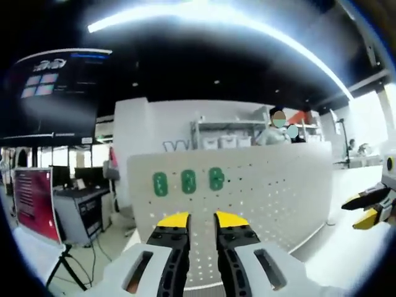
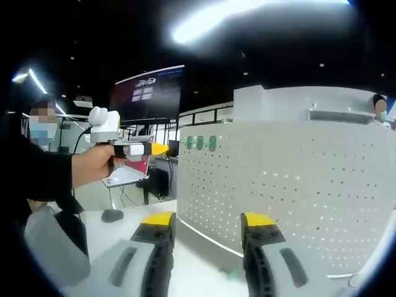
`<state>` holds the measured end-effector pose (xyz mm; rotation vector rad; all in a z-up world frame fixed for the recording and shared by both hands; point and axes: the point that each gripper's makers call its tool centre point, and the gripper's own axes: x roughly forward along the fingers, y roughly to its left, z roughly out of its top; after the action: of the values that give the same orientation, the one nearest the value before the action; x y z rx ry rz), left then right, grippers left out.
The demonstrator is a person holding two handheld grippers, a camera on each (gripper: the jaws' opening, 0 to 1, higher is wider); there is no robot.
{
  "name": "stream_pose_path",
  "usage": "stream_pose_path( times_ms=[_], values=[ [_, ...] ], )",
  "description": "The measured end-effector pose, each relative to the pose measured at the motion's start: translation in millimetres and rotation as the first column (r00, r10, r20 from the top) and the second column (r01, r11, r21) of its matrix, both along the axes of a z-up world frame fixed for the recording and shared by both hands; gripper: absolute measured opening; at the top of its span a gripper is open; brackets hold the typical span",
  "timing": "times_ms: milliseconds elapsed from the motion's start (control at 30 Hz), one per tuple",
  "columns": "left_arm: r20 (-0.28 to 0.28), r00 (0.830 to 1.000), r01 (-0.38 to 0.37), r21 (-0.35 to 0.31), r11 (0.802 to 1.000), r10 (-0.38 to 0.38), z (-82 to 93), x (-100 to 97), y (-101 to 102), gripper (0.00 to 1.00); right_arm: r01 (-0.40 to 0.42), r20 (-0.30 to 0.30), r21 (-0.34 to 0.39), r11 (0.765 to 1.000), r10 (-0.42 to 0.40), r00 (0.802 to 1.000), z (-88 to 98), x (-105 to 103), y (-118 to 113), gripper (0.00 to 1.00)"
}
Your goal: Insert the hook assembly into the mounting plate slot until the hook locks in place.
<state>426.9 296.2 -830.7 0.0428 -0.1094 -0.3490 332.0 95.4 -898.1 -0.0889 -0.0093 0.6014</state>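
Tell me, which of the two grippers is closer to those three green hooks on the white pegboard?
Left, probably. The left gripper points straight at the green hooks, just below them. The right gripper faces the pegboard further along, hooks off to its upper left.

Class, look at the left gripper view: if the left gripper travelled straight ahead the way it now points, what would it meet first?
Most likely the white pegboard, below the three green hooks. The left gripper is open and empty; how far off the board stands is unclear.
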Motion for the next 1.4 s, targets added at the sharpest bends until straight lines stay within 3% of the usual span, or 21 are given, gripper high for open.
stream_pose_path(
  times_ms=[333,733,967,1233,1400],
  values=[
    [0.002,0.999,0.032,-0.035,0.999,-0.032,-3.9,-36.2,-10.0,0.16,-0.013,-0.012,-0.027,1.000,0.012,1.000,-8.2,-0.6,4.5,0.40],
    [-0.040,0.996,0.081,-0.053,0.995,-0.083,-31.3,-61.9,-22.4,0.15,-0.016,-0.054,-0.081,0.997,0.012,0.998,-31.2,2.1,7.9,0.38],
    [-0.062,0.994,0.088,-0.054,0.995,-0.092,-44.3,-64.6,-22.7,0.14,-0.037,-0.087,-0.101,0.994,0.029,0.996,-45.6,2.2,15.4,0.38],
    [-0.042,0.994,0.096,-0.064,0.993,-0.099,-40.4,-59.4,-22.2,0.14,-0.041,-0.129,-0.122,0.992,0.025,0.991,-61.5,5.6,16.1,0.38],
    [-0.043,0.989,0.135,-0.073,0.988,-0.138,-42.4,-57.2,-34.3,0.14,-0.025,-0.147,-0.133,0.991,0.006,0.989,-68.6,9.6,10.9,0.38]
  ],
)
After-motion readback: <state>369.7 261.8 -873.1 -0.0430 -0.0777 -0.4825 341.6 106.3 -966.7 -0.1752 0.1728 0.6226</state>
